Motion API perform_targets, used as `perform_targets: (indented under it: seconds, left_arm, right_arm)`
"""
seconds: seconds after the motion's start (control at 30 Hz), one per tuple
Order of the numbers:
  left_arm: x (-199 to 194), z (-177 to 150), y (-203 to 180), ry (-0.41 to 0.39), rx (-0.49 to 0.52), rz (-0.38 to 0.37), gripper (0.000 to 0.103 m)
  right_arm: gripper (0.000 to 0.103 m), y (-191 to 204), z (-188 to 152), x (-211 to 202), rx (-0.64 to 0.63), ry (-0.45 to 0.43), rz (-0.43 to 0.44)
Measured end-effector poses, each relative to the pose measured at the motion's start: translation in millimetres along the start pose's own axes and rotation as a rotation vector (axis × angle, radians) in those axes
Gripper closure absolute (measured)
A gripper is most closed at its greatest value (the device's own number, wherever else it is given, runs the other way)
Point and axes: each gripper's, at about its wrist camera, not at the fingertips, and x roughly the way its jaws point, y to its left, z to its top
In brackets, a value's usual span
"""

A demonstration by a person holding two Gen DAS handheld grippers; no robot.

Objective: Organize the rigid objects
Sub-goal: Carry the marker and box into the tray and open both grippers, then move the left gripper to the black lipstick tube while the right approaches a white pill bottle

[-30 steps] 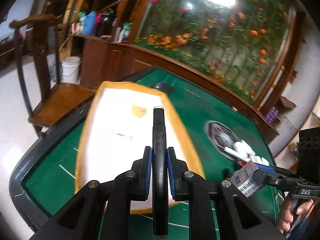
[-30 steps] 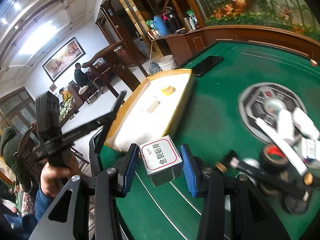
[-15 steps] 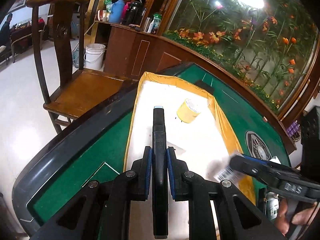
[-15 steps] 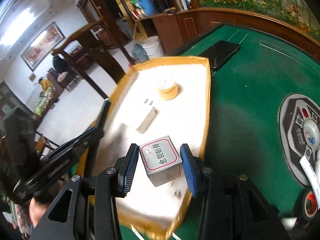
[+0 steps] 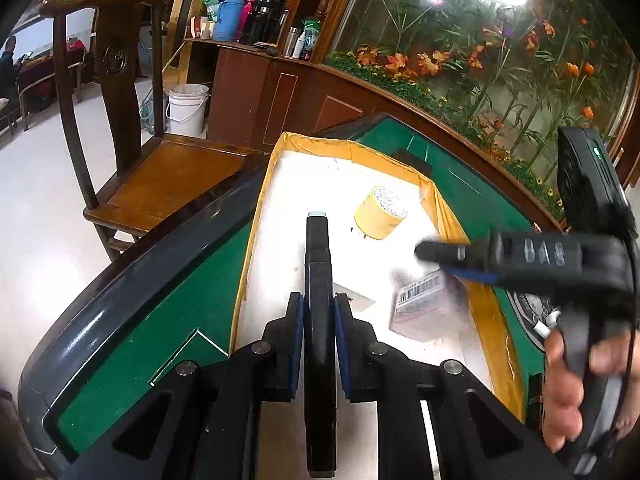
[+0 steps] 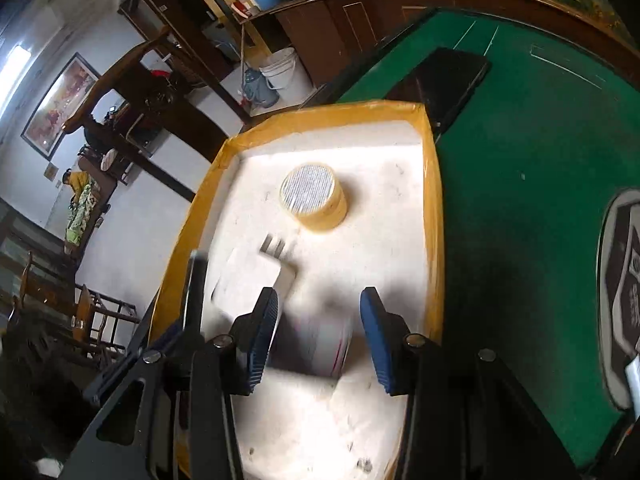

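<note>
My left gripper [image 5: 319, 300] is shut on a slim black stick-like object [image 5: 318, 248] with a pale tip. It hangs over the near left part of a white tray with a yellow taped rim [image 5: 452, 216]. My right gripper [image 6: 320, 320] is low over the same tray [image 6: 434, 200], shut on a small grey box [image 6: 316, 344] that looks blurred and tilted between the blue pads. In the left wrist view the box [image 5: 426, 308] shows its barcode under the right gripper [image 5: 432, 250]. A yellow tape roll [image 6: 314, 196] and a white plug adapter [image 6: 256, 276] lie in the tray.
A black flat device [image 6: 448, 80] lies on the green felt table just past the tray. A round control panel [image 6: 624, 280] sits at the table's centre, to the right. A wooden chair [image 5: 160, 176] stands left of the table edge. A hand [image 5: 568, 380] holds the right gripper.
The right gripper carried the box leftward from over the green felt to low over the tray; the box now sits lower and tilted between the pads. The left gripper shifted over the tray, then held still.
</note>
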Motion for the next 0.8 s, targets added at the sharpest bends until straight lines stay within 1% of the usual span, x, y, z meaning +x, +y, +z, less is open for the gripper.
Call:
perform_targets:
  seconds: [0.1,0.13,0.2,0.27,0.33,0.4,0.47,0.53,0.6,0.7,0.8]
  left_arm:
    - [0.4,1.3,1.2,-0.001,0.005,0.004,0.088]
    - [0.7,2.3,1.4,-0.004,0.008,0.009,0.088]
    - [1.8,3.5,1.7,-0.002,0.010,0.007,0.087]
    - [3.2,4.9,2.0,-0.005,0.004,0.004,0.084]
    - [3.4,5.0,0.5,-0.005,0.006,-0.004,0.076]
    - [2.2,5.3,-3.8,-0.008,0.014,-0.012,0.060]
    - [-1.7,4.5,-10.8,-0.018,0.028,-0.008,0.051]
    - [-5.6,3.0,-14.8,-0.024,0.038,0.005,0.050]
    - [-12.4,1.0,-19.1,-0.038,0.044,-0.005,0.050]
    - [-26.5,-4.5,-26.9,-0.070,0.051,-0.018,0.050]
    - [-41.2,-14.5,-42.3,-0.085,0.091,-0.037,0.050]
  right_arm:
    - [0.060,-10.5,17.1,-5.5,0.051,-0.067,0.020]
    - [0.060,-13.4,19.1,-8.7,0.062,-0.081,0.014]
    - [0.060,-16.7,19.1,-18.0,0.067,-0.115,0.004]
    - [0.060,-19.7,15.2,-26.2,0.068,-0.130,0.025]
    - [0.060,-22.0,10.6,-32.3,0.069,-0.136,0.043]
    - [0.060,-20.4,5.7,-38.8,0.045,-0.141,0.048]
    - [0.060,-18.0,-4.0,-49.7,0.016,-0.155,0.053]
    - [0.060,-16.5,-13.5,-62.3,-0.007,-0.173,0.059]
    - [0.060,-15.9,-24.9,-75.3,-0.037,-0.204,0.054]
    - [0.060,-19.7,-49.8,-106.7,-0.069,-0.288,0.029]
    - [0.061,-29.8,-71.1,-129.6,-0.080,-0.304,0.044]
